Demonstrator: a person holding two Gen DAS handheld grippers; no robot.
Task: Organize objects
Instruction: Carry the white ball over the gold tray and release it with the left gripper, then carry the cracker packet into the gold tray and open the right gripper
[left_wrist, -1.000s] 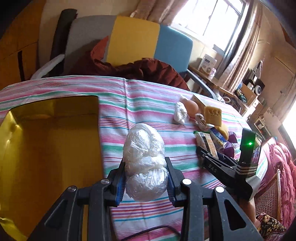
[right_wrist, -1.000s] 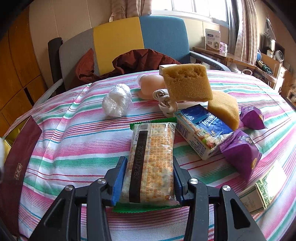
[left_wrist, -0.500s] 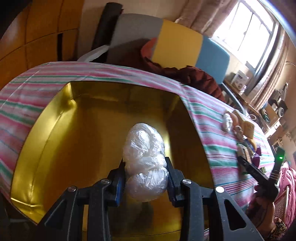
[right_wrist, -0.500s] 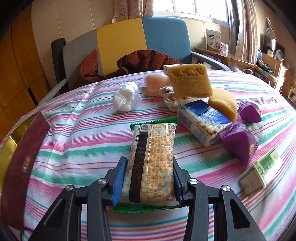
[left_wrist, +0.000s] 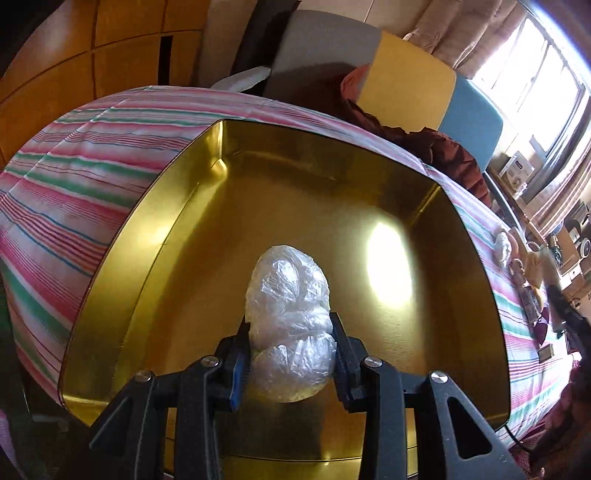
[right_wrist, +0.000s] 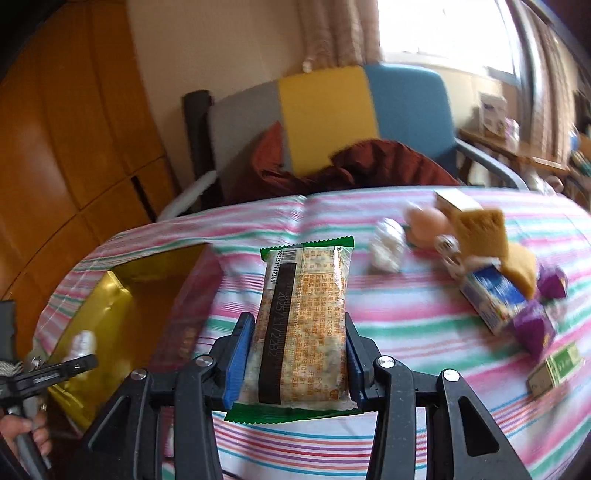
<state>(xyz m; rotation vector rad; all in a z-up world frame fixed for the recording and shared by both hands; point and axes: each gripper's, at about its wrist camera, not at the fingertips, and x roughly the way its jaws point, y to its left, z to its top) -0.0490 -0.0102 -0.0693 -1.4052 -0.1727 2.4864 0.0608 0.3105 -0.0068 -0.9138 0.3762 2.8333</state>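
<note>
Striped tablecloth covers everything, gold tin open on it. Cracker packet runs lengthwise toward 12 o'clock, green end furthest out, pinched between the right gripper fingers above the cloth. Over the tin, the left gripper squeezes a crumpled plastic-wrap bundle, also pointing to 12. Sponges and boxes sit around 2 o'clock.

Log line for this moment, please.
left gripper: holds plastic-wrapped bundle over gold tin | right gripper: holds cracker packet
</note>
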